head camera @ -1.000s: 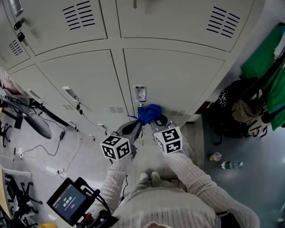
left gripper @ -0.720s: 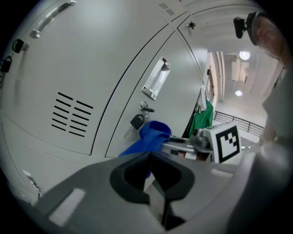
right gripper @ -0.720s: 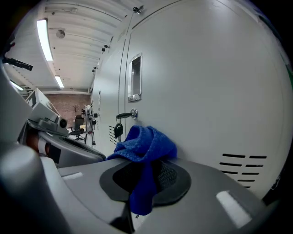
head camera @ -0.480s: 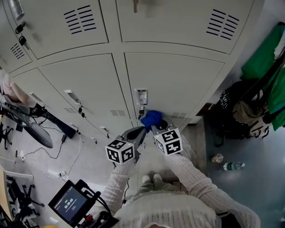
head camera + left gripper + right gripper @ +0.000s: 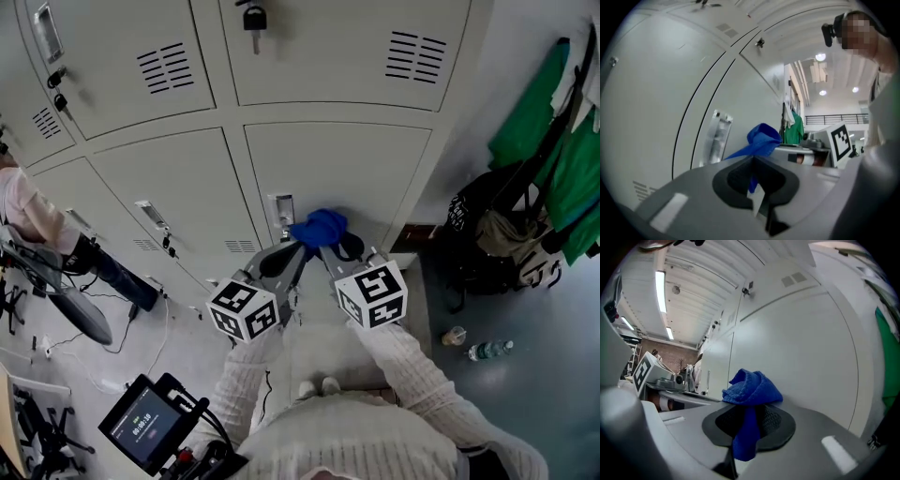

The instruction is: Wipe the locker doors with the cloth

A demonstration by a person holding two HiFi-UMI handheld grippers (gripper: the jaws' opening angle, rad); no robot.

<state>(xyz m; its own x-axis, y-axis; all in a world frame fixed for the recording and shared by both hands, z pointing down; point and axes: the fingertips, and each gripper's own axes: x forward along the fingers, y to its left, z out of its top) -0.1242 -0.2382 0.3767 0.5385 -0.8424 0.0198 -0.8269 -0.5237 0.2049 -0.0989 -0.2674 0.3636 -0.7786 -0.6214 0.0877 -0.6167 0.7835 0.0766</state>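
A crumpled blue cloth (image 5: 319, 228) is held against the lower right locker door (image 5: 347, 169), just right of its metal latch plate (image 5: 280, 216). My left gripper (image 5: 291, 253) is shut on a thin corner of the cloth (image 5: 761, 138). My right gripper (image 5: 328, 247) is shut on the bunched part of the cloth (image 5: 752, 387), which bulges above its jaws. The two grippers lie side by side with their tips meeting at the cloth. In the left gripper view the gripper (image 5: 753, 176) faces the door and latch plate (image 5: 715, 138). The right gripper (image 5: 749, 420) points at bare door panel.
A padlock (image 5: 253, 16) hangs on the upper locker. Green garments (image 5: 553, 141) and a black bag (image 5: 487, 234) stand at the right, with a bottle (image 5: 487, 349) and a cup (image 5: 454, 331) on the floor. A person (image 5: 28, 211) is at the left. A small screen (image 5: 145, 427) sits low left.
Both grippers have carried the cloth up and to the right, from below the latch plate to beside it. The head view has tilted so that more of the upper lockers shows.
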